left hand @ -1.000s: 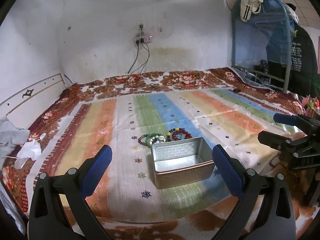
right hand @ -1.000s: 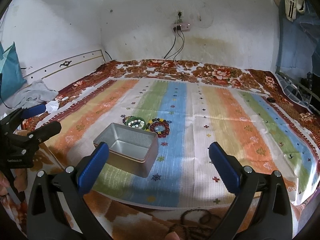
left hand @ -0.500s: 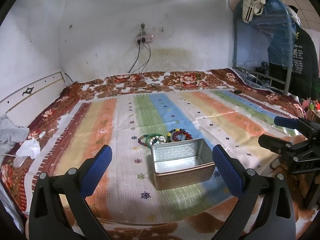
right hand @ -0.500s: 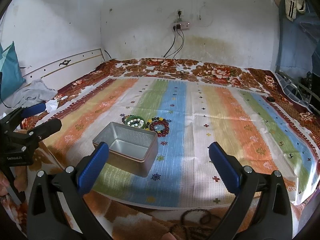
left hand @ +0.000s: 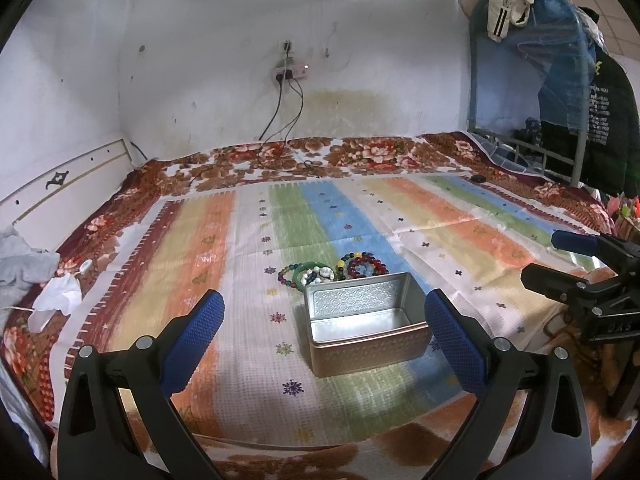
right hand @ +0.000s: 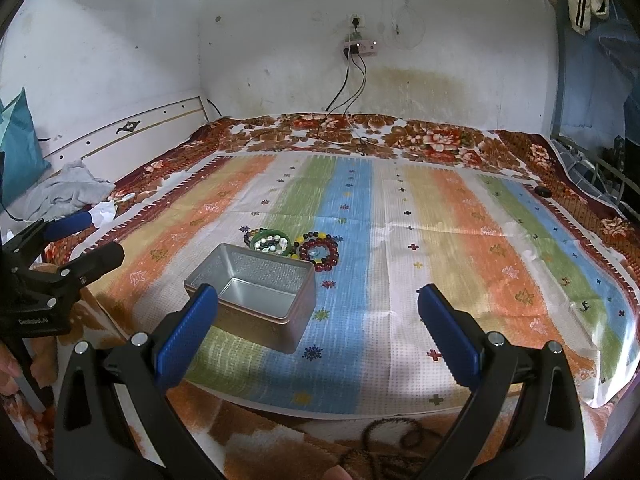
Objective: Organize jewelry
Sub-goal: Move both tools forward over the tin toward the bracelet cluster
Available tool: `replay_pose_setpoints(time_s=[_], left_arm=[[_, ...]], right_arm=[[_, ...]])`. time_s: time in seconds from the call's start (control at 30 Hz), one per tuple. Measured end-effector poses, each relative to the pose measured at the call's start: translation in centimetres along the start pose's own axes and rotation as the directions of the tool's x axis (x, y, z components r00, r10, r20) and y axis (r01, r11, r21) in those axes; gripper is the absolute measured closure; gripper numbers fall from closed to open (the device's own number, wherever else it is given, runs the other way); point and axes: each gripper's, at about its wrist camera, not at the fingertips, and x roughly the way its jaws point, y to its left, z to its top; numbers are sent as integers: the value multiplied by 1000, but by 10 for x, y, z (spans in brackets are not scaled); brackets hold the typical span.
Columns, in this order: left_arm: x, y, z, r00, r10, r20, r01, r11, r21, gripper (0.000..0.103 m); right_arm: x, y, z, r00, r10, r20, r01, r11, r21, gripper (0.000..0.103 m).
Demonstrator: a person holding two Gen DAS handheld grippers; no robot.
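Note:
An open, empty metal tin (left hand: 362, 322) stands on a striped cloth (left hand: 224, 264) on the bed; it also shows in the right wrist view (right hand: 256, 296). Just behind it lies a pile of beaded bracelets (left hand: 334, 270): a green one with white beads (right hand: 270, 242) and a dark red one (right hand: 320, 252). My left gripper (left hand: 322, 338) is open and empty, hovering before the tin. My right gripper (right hand: 318, 334) is open and empty, to the tin's right. Each gripper shows in the other's view: the right one (left hand: 576, 264) and the left one (right hand: 72, 244).
A floral blanket (right hand: 400, 136) lies under the cloth. Grey clothing (right hand: 68, 194) and white tissue (left hand: 56, 300) lie at the left edge. Cables hang from a wall socket (left hand: 290, 72). A metal bed frame with hung clothes (left hand: 560, 120) stands at the right.
Both views have tilted up a little and edged closer to the bed. The tin and bracelets have not moved. Both grippers stay open.

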Motion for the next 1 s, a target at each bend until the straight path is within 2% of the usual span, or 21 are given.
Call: replay_pose_setpoints(time_s=[0.37,0.6,0.8,1.0], left_arm=[[20,10,7,997,-20,-71,17,999,-45,5],[43,20,18,990,-28,-136,17,996,-87,5],[53,28,24,988,-21,-152,4,994,-110,5],[60,23,31,989,3,-149,-14,997,-76,5]], right_arm=[[20,-4,3,998,31,-50,-30,999,29,5],[54,-13,14,991,47,-123,-39,997,68,5],[67,-21,22,989,58,-138,-44,994,102,5],[79,-25,29,988,47,-146,-31,994,107,5]])
